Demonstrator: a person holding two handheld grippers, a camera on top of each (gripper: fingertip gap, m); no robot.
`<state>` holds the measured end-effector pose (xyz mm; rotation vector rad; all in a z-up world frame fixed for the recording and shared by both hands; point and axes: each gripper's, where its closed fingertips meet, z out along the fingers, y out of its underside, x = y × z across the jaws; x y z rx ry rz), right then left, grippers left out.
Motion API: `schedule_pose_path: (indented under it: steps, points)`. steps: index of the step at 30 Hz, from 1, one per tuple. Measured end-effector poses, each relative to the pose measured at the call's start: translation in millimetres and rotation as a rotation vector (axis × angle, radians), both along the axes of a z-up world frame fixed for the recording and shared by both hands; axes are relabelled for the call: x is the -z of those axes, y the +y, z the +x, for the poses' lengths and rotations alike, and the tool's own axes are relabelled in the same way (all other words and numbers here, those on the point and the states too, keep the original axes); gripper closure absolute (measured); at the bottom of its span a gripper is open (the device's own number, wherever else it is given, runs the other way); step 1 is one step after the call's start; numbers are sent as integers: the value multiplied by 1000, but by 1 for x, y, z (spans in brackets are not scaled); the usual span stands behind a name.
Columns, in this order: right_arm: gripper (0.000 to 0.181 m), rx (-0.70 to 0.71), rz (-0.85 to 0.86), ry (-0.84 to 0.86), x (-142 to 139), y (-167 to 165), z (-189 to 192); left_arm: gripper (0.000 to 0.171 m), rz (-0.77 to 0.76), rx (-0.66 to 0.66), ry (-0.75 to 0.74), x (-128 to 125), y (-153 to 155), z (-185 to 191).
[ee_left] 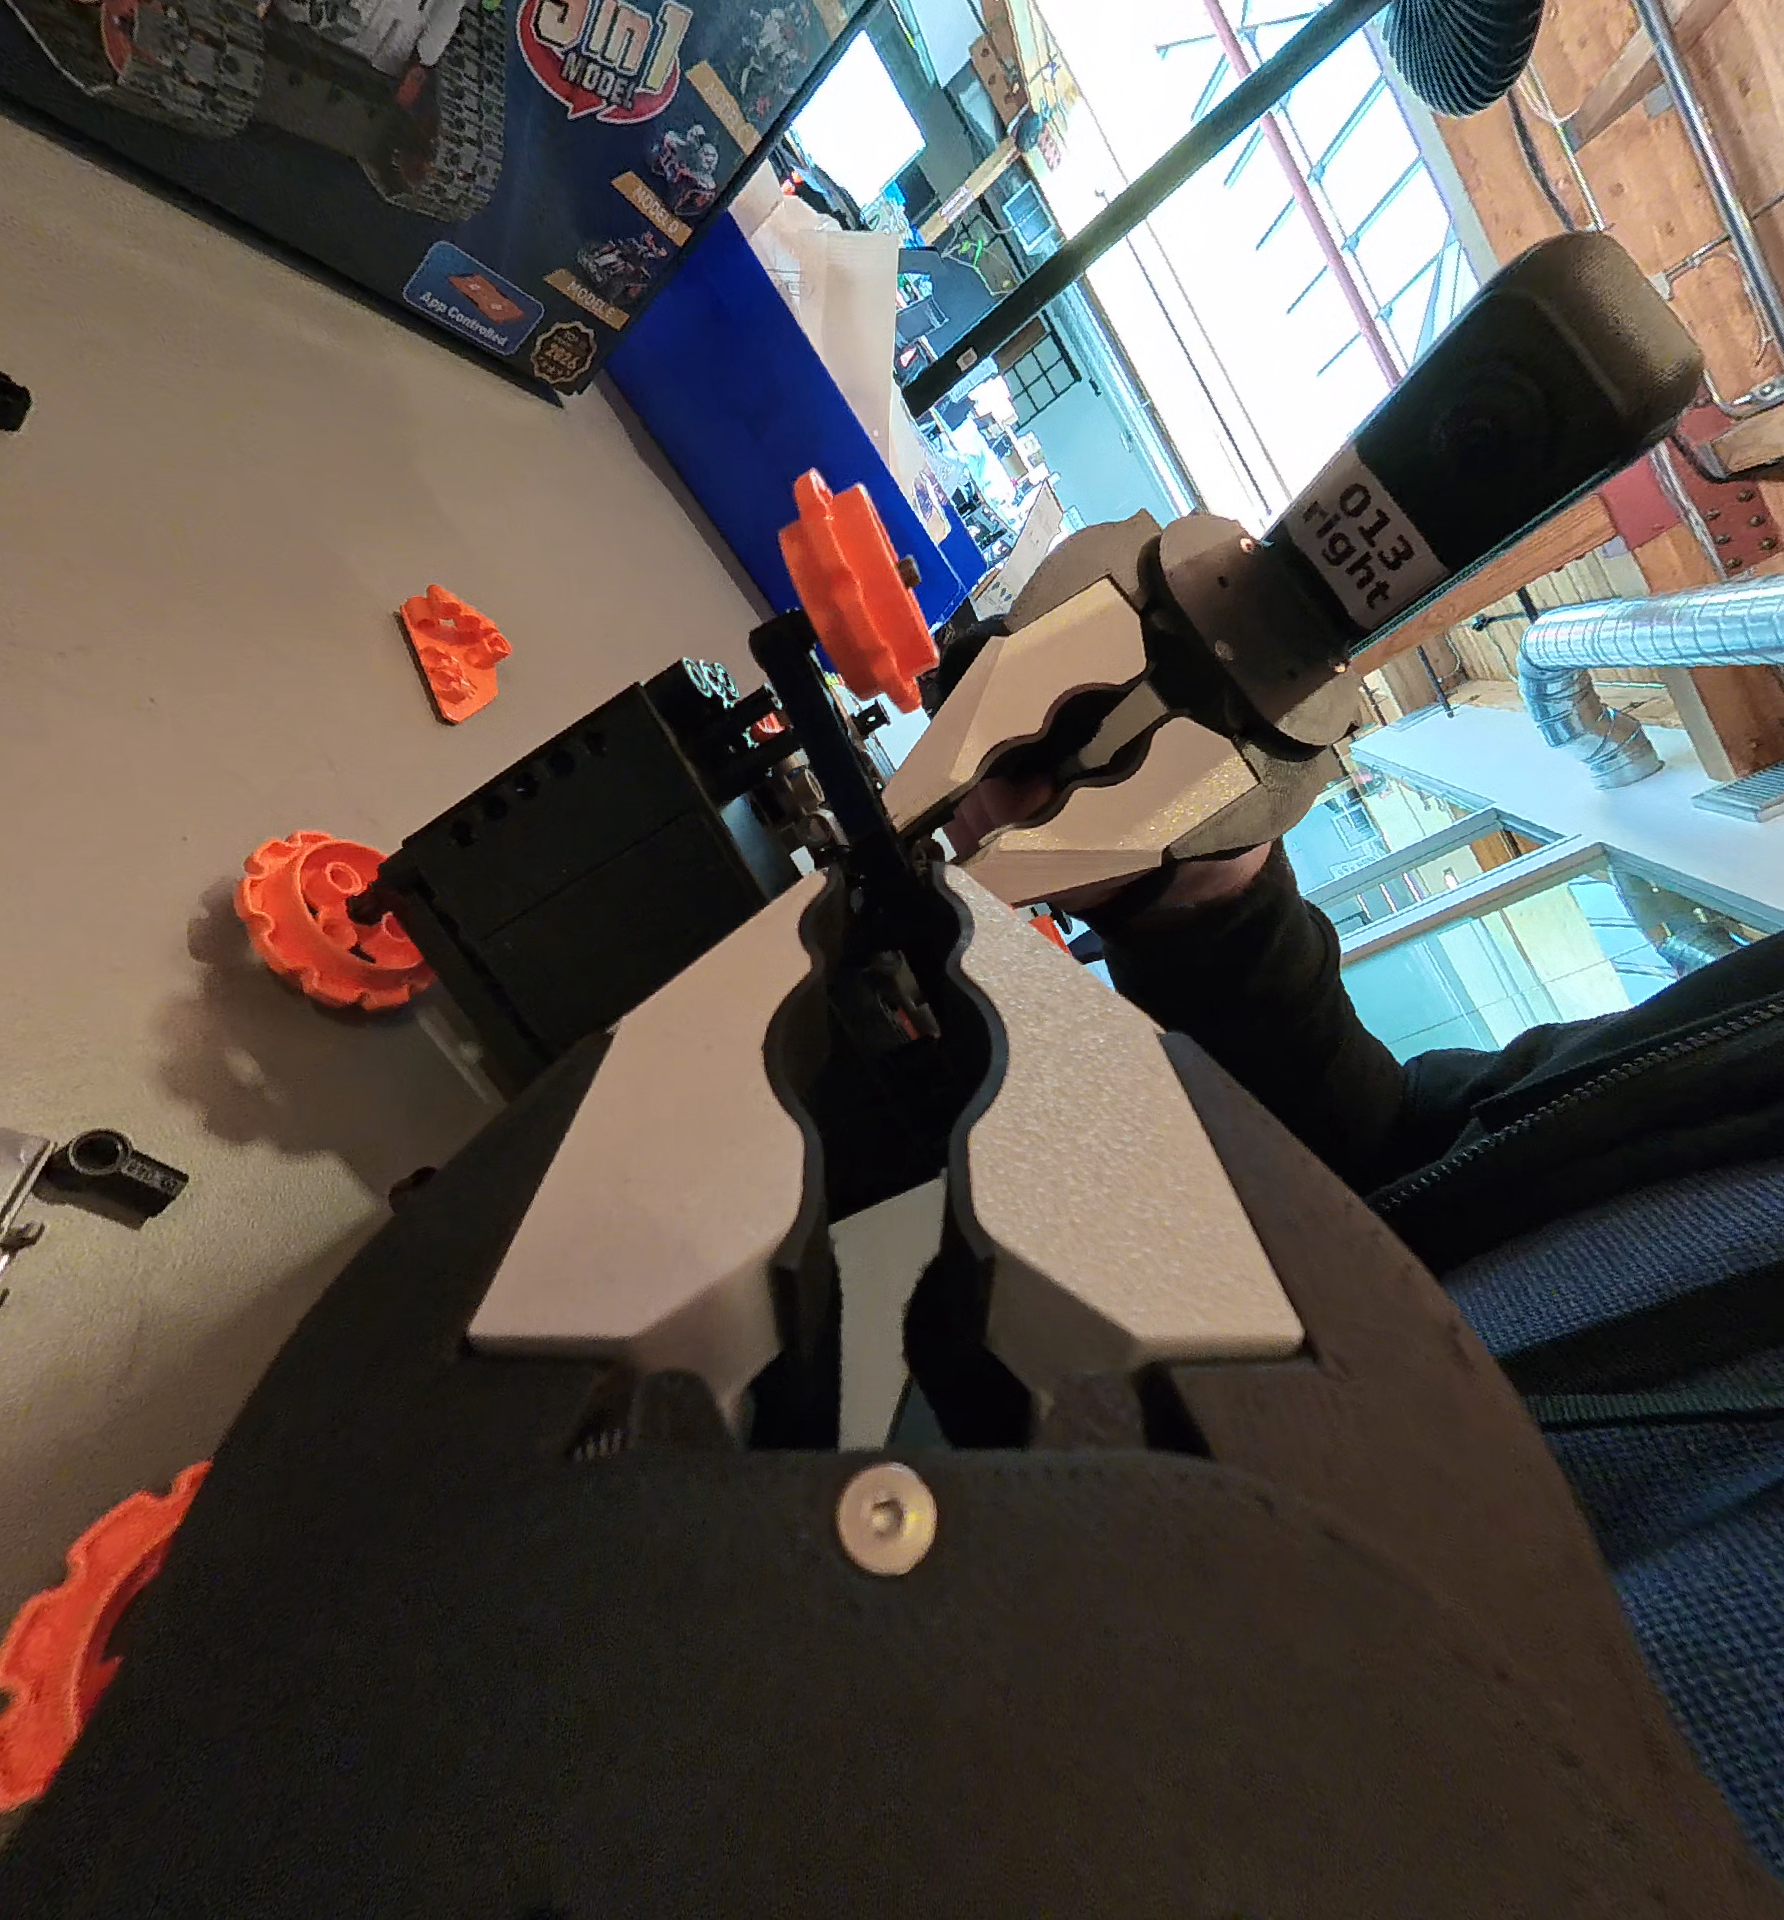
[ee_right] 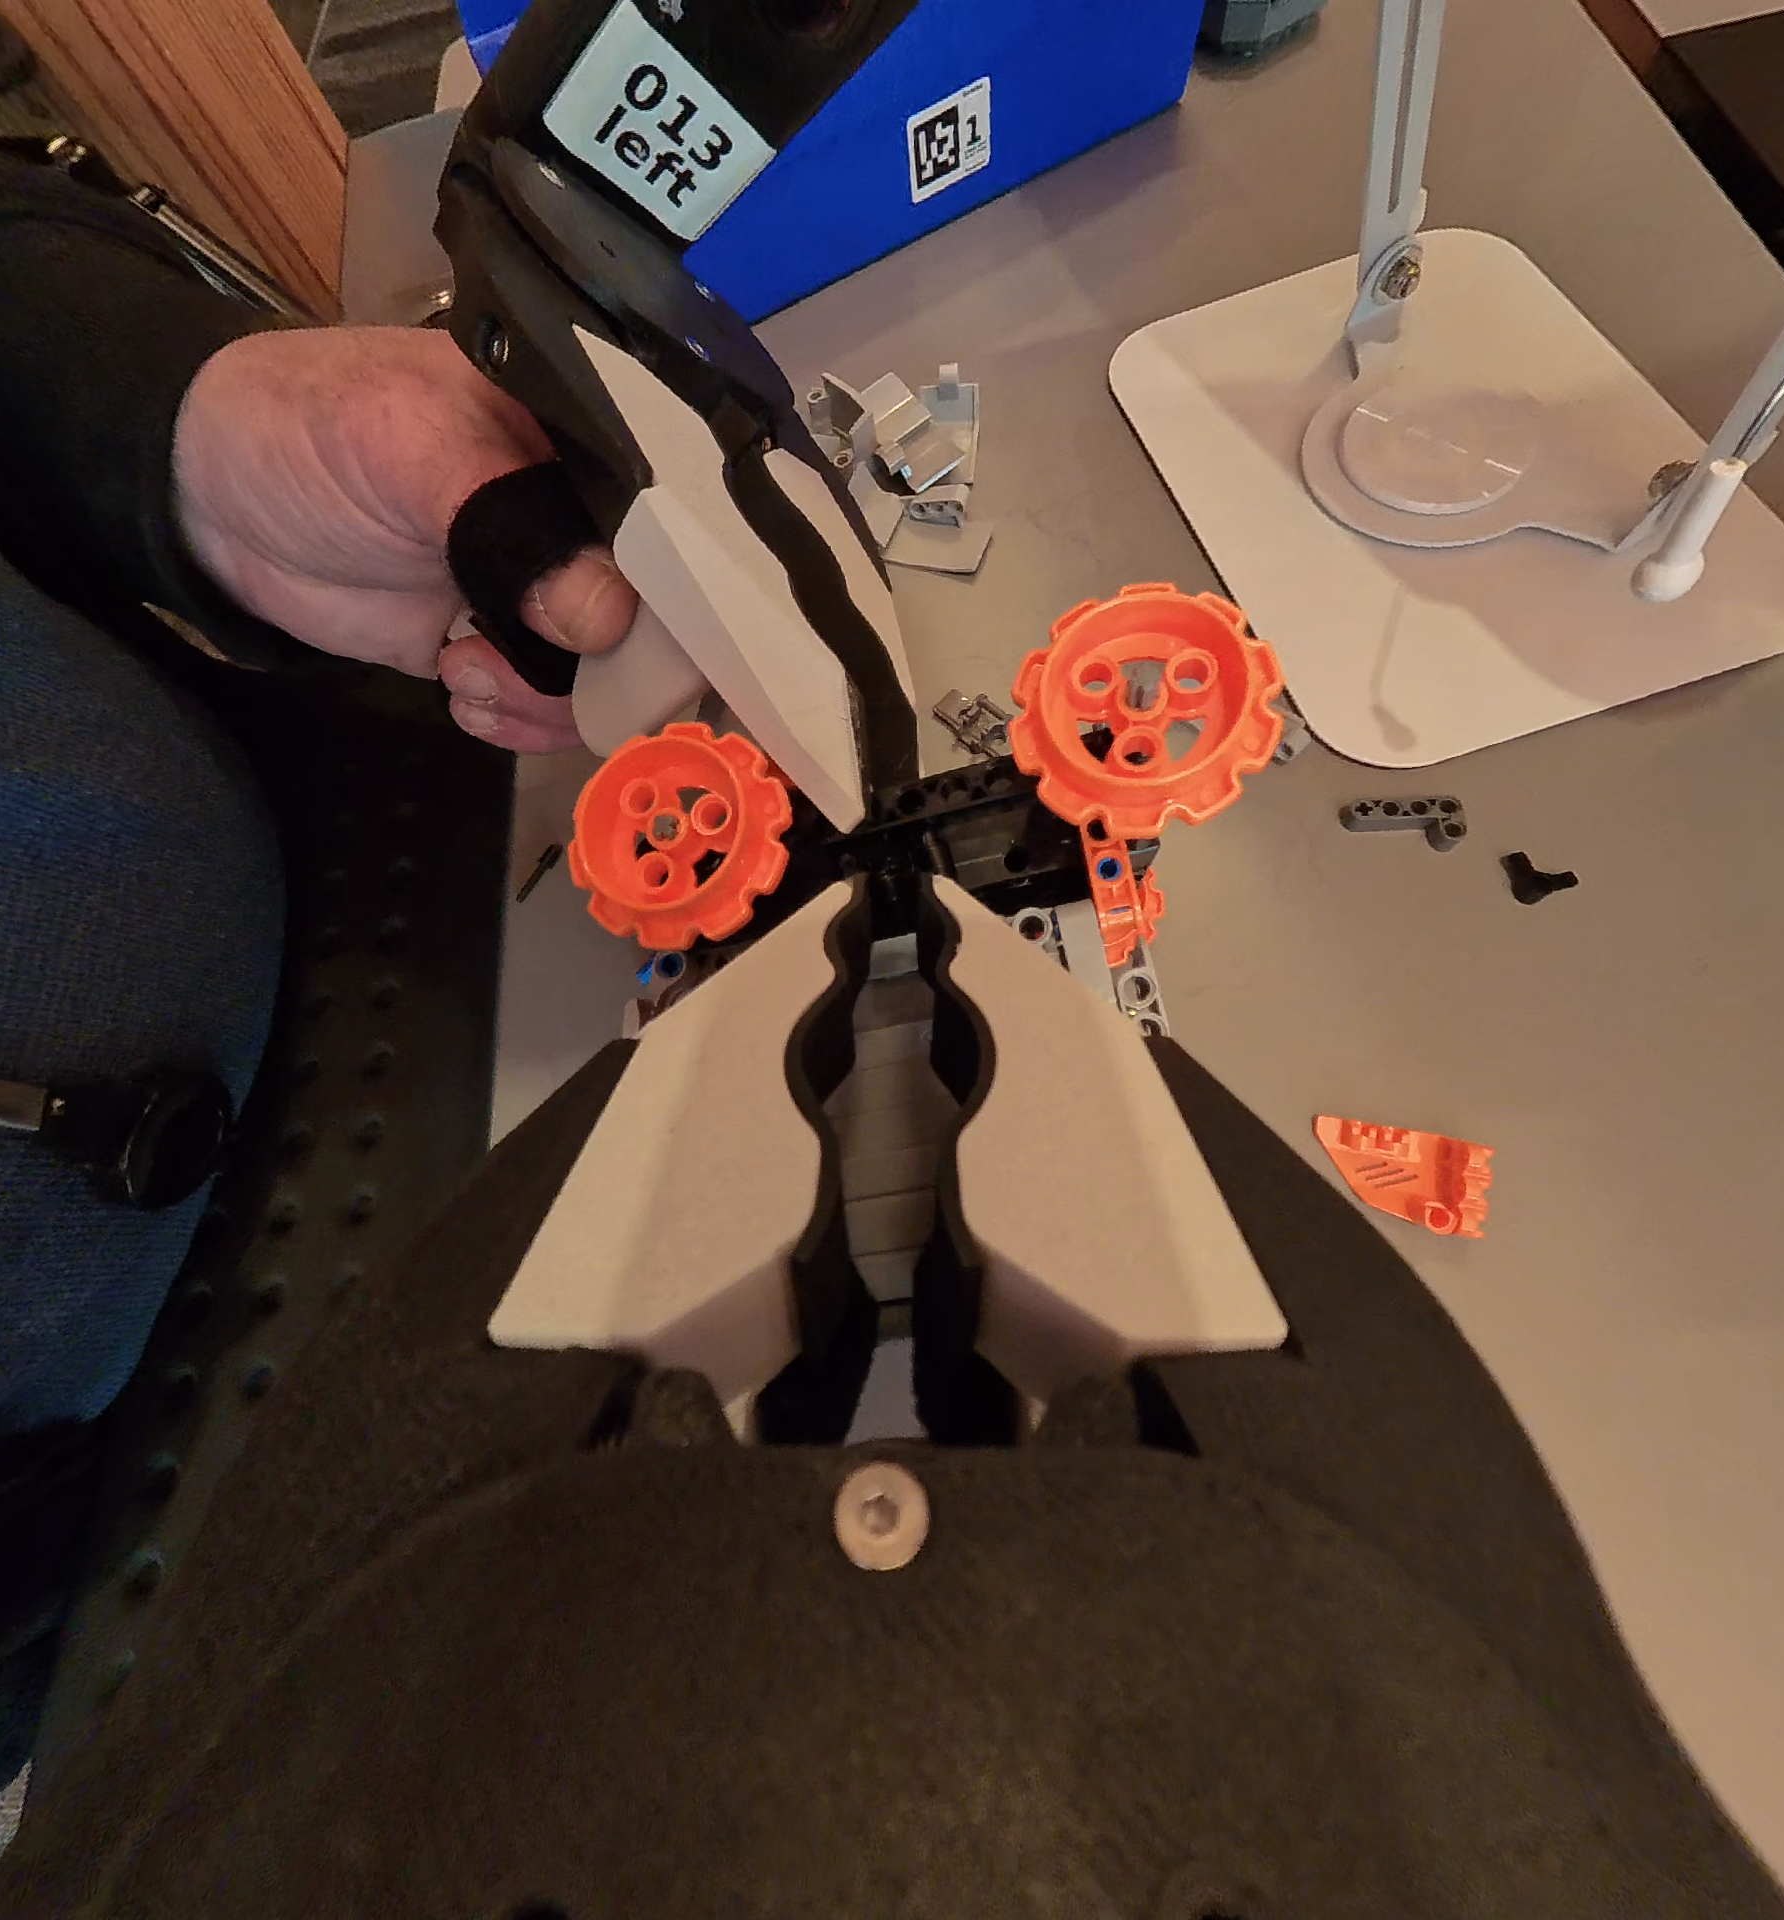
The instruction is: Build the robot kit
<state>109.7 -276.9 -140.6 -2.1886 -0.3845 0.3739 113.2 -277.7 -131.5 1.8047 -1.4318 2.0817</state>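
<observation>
Between the two grippers, over the near edge of the grey table (ee_right: 1387, 935), sat a partly built black brick model (ee_right: 971, 821) carrying two orange toothed wheels, one on its left end (ee_right: 678, 836) and one on its right end (ee_right: 1146, 707) as the right wrist view showed them. Its long axis ran crosswise to the right gripper (ee_right: 893, 894) and roughly along that line between the wheels. From below in that view, the right gripper's tips met the black beam at mid-length, jaws nearly together around a narrow black part; whether they truly pinched it or only touched could not be told for sure, though they looked closed on it. From above left, the left gripper (ee_right: 872, 800) came down at a slant, held in a person's hand (ee_right: 368, 499), and its tips met the same beam at almost the same spot, so the two tools nearly touched tip to tip. From the left wrist view, the left gripper (ee_left: 883, 894) showed its jaws drawn close about a thin upright black beam of the model (ee_left: 576, 852), with the right gripper (ee_left: 919, 821) just beside it. Both were equally near the model. Loose parts lay well apart: an orange panel (ee_right: 1407, 1174), grey pieces (ee_right: 909, 457), a white stand base (ee_right: 1470, 499) and a blue box (ee_right: 971, 135).
</observation>
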Motion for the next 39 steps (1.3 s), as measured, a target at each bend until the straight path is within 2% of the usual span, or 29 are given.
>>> schedule_pose_path:
  steps: [1,15,31,39]
  points:
    - [176,1,-1,-2,0,0,1,162,-6,13,-5,-1,-2,-1]
    - [176,4,3,-14,0,-1,0,162,-7,31,-23,-1,-4,-4]
    - [176,27,8,52,-3,2,-6,162,-52,18,-42,-3,0,-11]
    - [176,37,21,65,-4,3,-9,150,-124,51,-57,-8,-4,-14]
